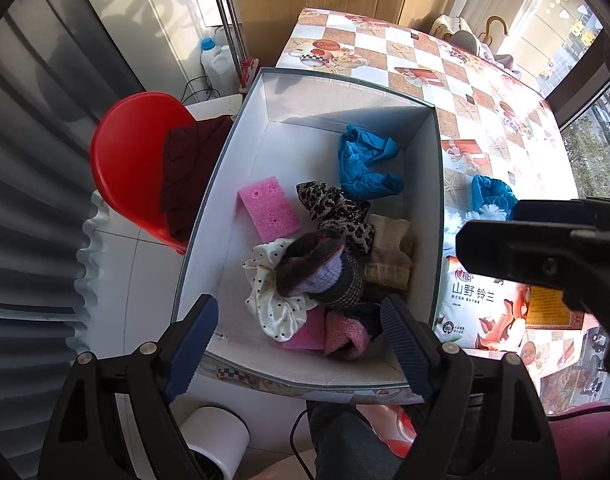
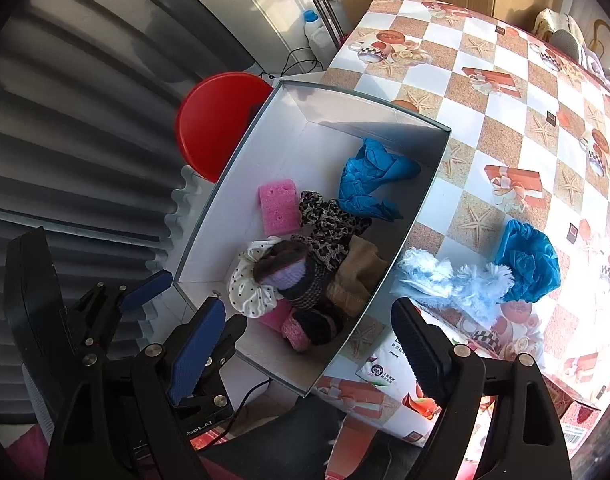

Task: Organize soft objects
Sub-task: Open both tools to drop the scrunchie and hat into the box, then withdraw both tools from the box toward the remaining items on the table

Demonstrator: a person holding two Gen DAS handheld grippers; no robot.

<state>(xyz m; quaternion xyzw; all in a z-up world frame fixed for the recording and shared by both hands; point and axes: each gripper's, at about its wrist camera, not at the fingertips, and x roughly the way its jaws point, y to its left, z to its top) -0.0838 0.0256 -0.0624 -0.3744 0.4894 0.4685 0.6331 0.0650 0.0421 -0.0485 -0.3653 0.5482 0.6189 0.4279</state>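
Two grippers hang over the table (image 2: 501, 128), the left gripper (image 1: 301, 344) and the right gripper (image 2: 309, 344), both wide open and holding nothing. One big white box (image 1: 229, 184) sits on the table's edge with soft things piled inside: blue gloves (image 1: 365, 164), a pink sponge (image 1: 265, 212), a dotted scrunchie (image 1: 265, 300). Just outside the box lie a fluffy blue cloth (image 2: 461, 284) and a blue cap (image 2: 529, 260).

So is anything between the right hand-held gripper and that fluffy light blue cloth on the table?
Nothing visible. The right hand-held gripper hangs open above the box's near corner, and the fluffy cloth lies uncovered on the table beside the box.
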